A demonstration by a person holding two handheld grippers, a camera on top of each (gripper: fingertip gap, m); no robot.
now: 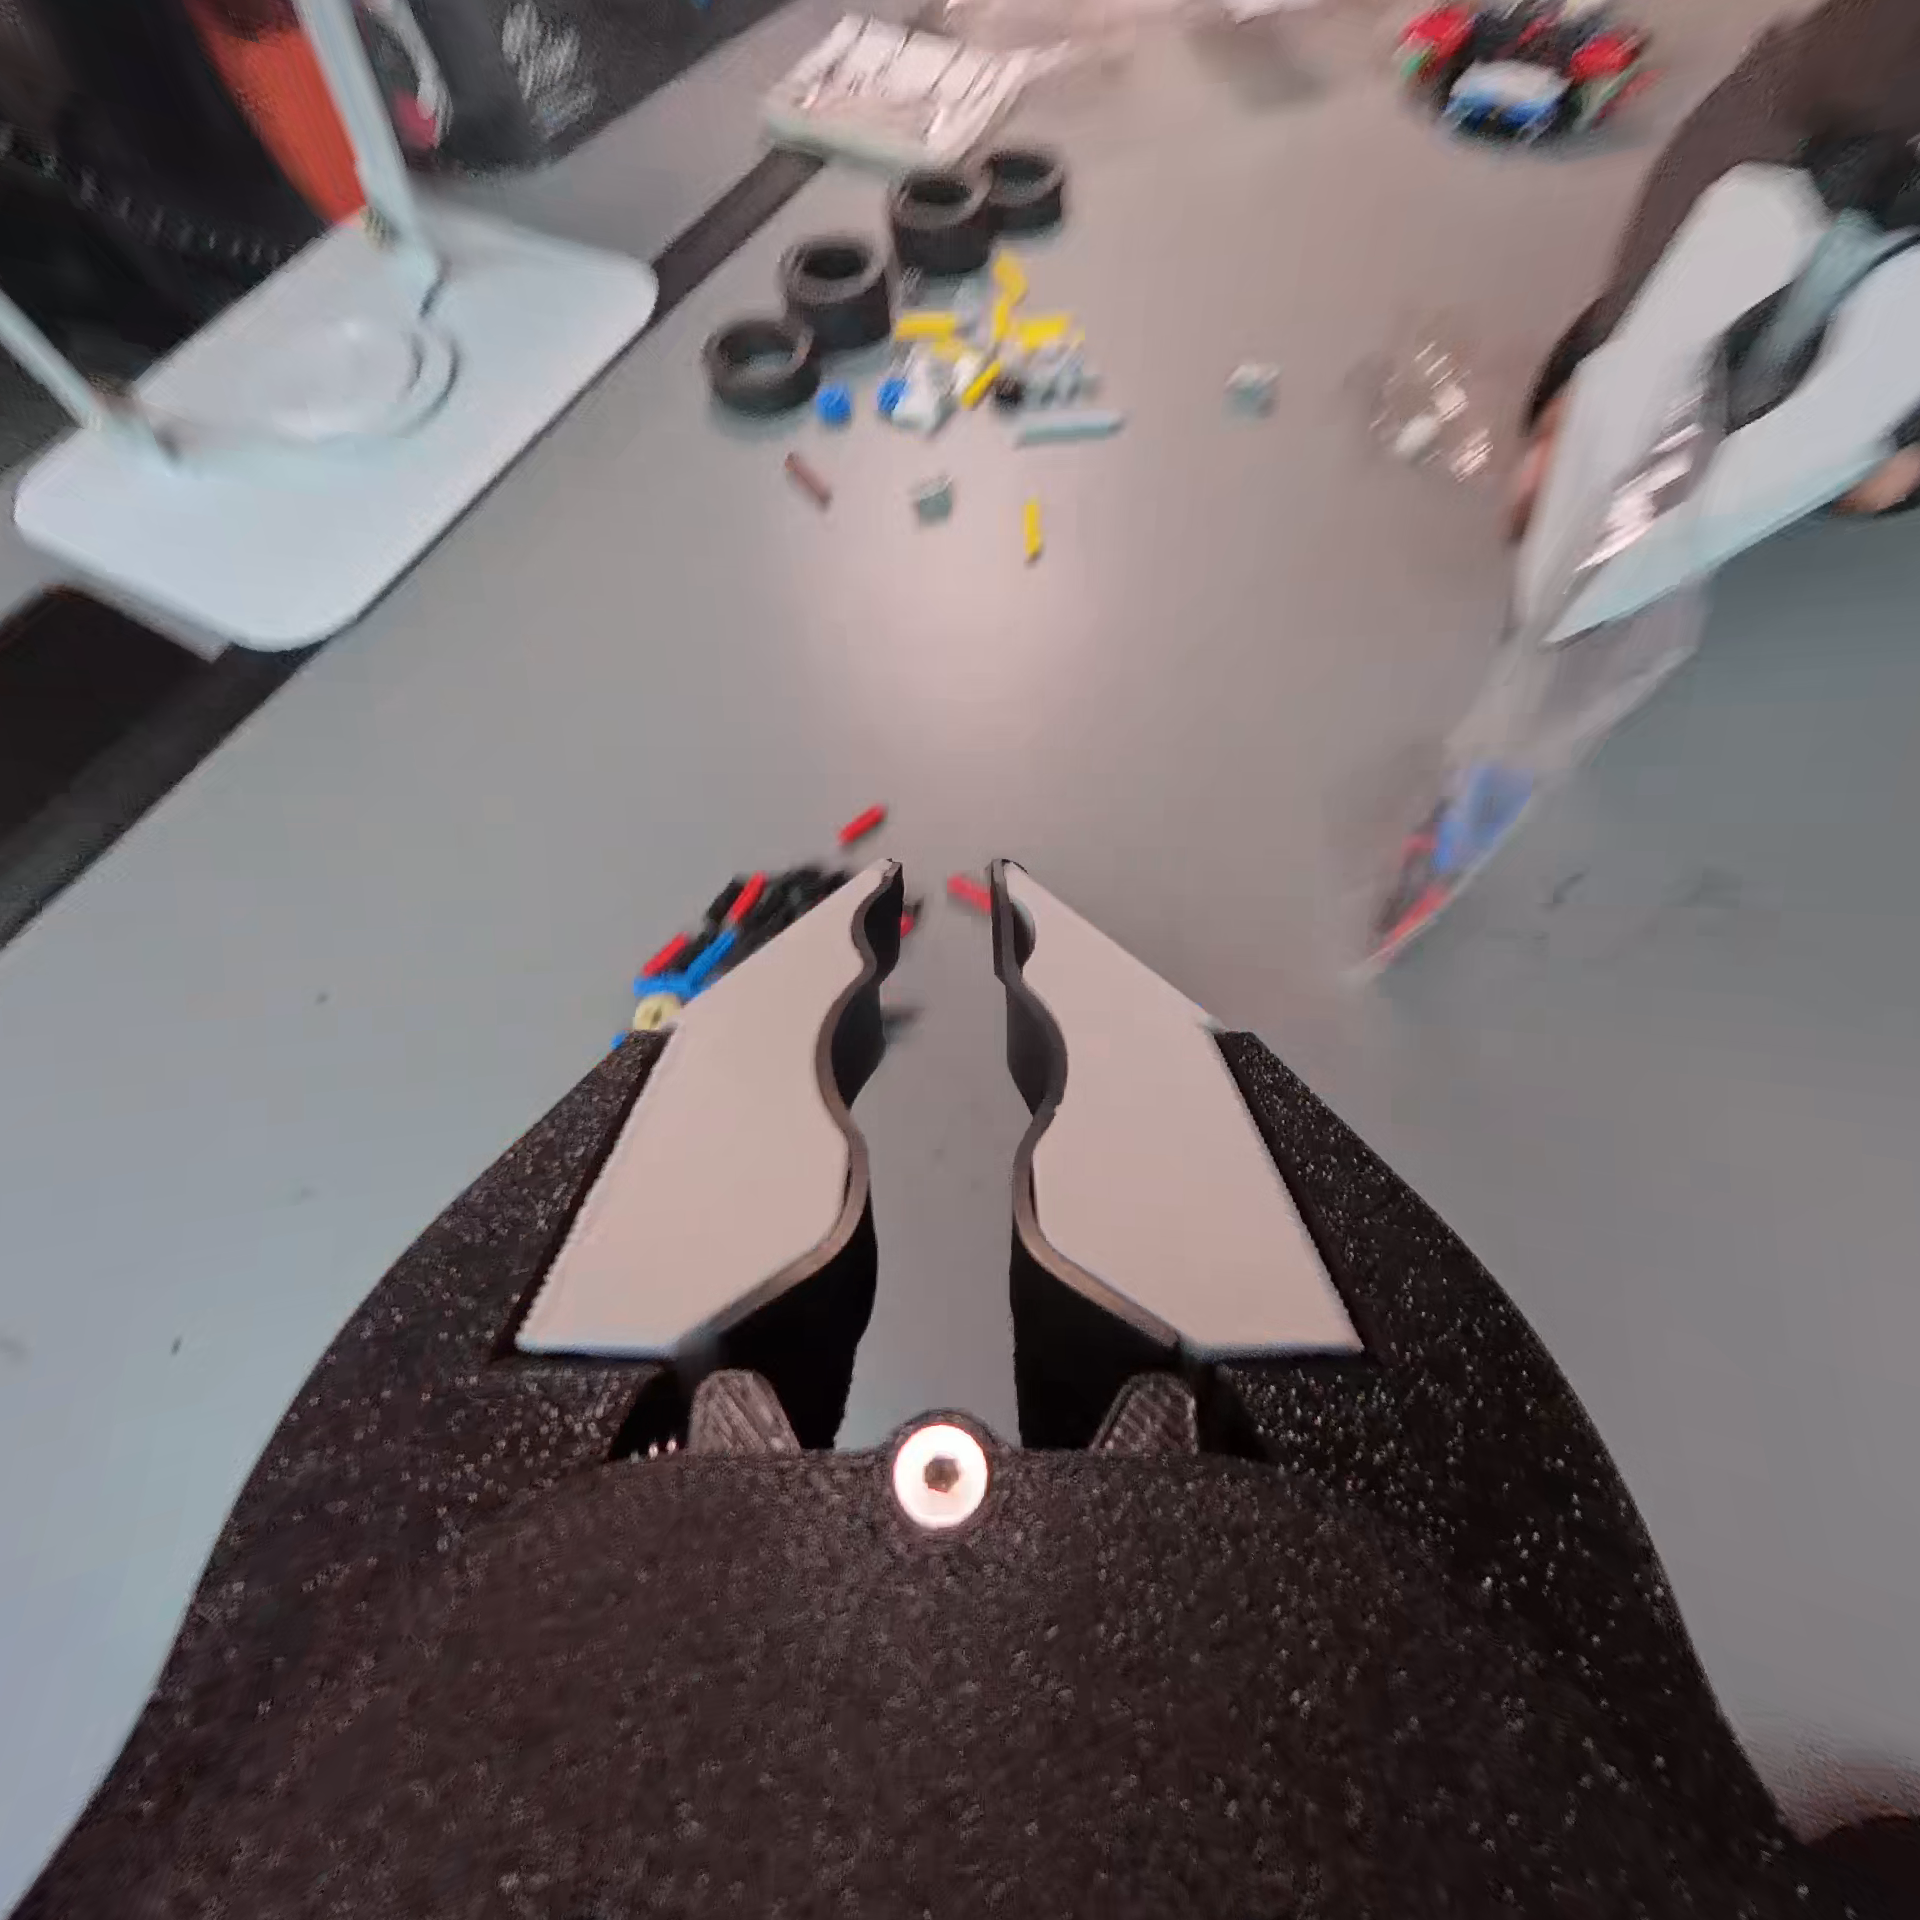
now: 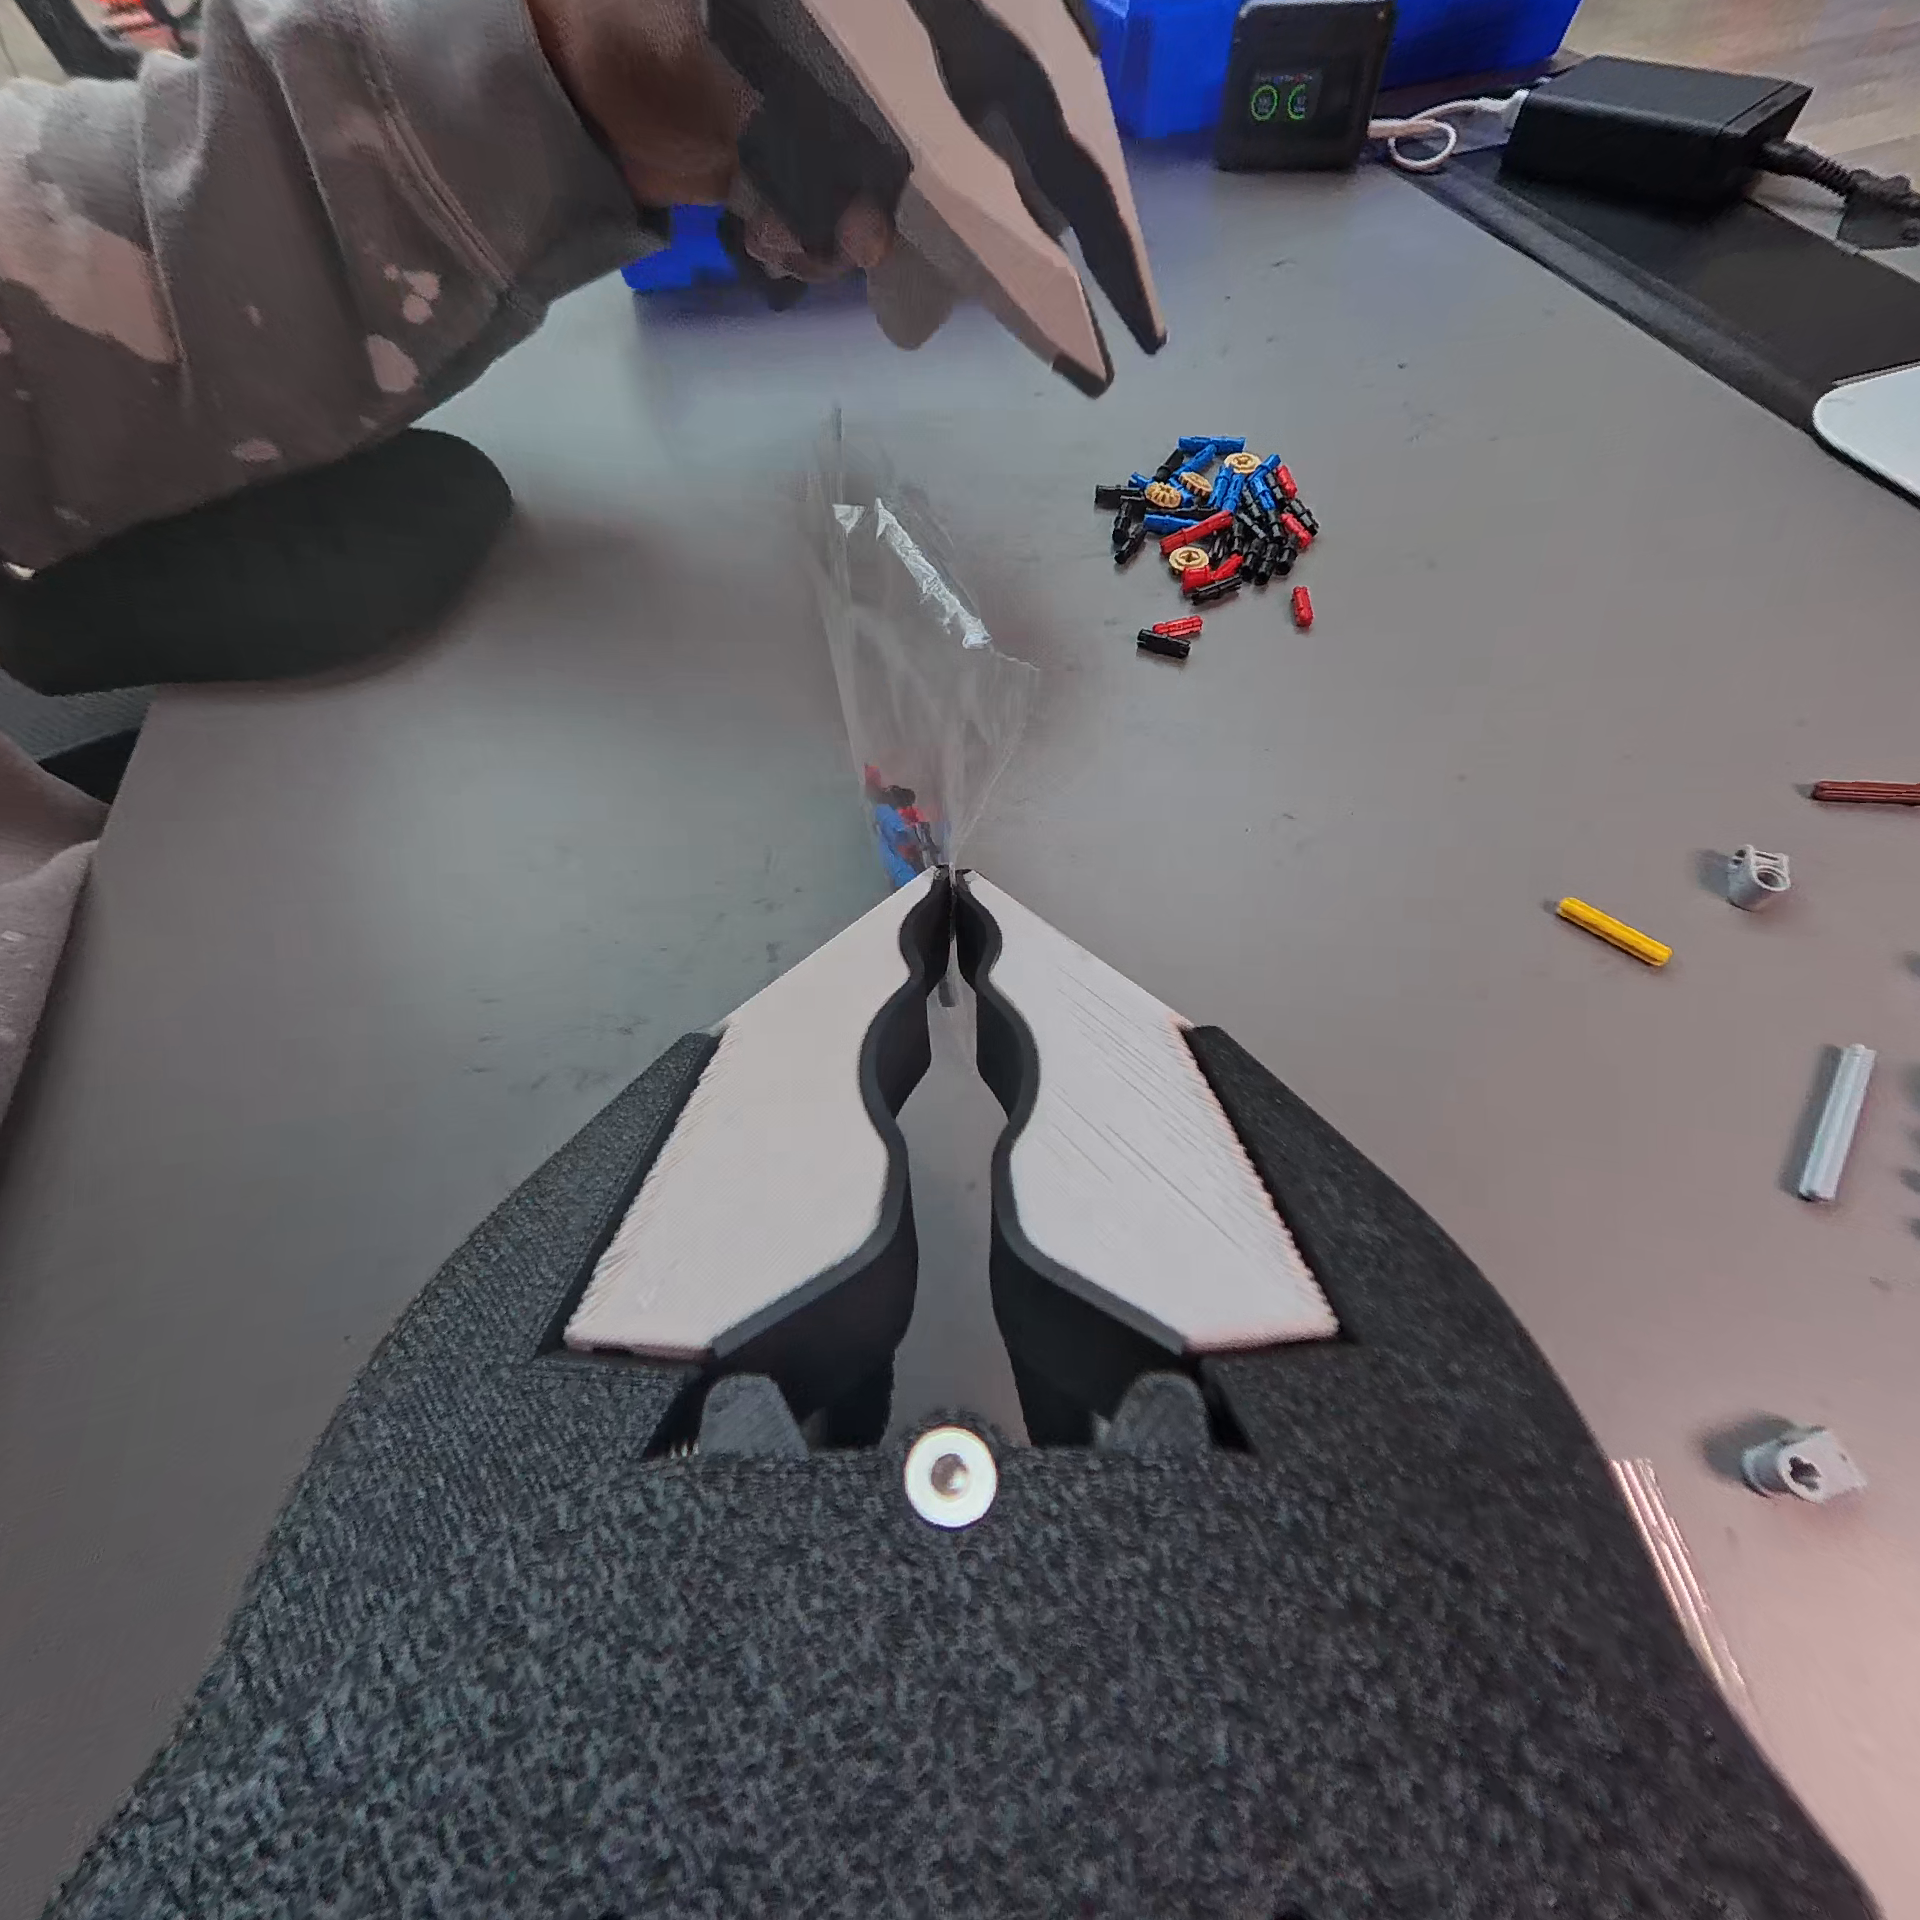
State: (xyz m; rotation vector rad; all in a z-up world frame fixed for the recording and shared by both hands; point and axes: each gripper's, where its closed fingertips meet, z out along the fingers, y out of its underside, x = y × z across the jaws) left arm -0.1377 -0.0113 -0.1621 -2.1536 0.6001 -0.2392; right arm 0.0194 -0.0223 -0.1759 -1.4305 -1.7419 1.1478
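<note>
My right gripper (image 2: 951, 878) is shut on the corner of a clear plastic bag (image 2: 920, 644) and holds it above the grey table (image 2: 520, 935). A few small red, blue and black pieces (image 2: 899, 821) lie in the bag near my fingertips. A pile of small black, red and blue pins with tan gears (image 2: 1210, 520) lies on the table beyond it. My left gripper (image 1: 945, 873) is slightly open and empty, hovering just above this pile (image 1: 727, 935). It also shows in the right wrist view (image 2: 1122, 358). The right gripper (image 1: 1662, 436) and the bag (image 1: 1507, 810) show blurred in the left wrist view.
Black tyres (image 1: 831, 281) and a heap of yellow, blue and grey parts (image 1: 977, 353) lie farther off. A white lamp base (image 1: 343, 416) stands at the left, a booklet (image 1: 904, 88) at the back. A yellow axle (image 2: 1614, 932) and a grey beam (image 2: 1836, 1122) lie at the right. My right fingertips sit around 15 cm from my left ones. The yellow axle (image 2: 1614, 932) sits 15 cm or so from the ends of my right fingers. It turns up in the left wrist view (image 1: 1021, 529) as well.
</note>
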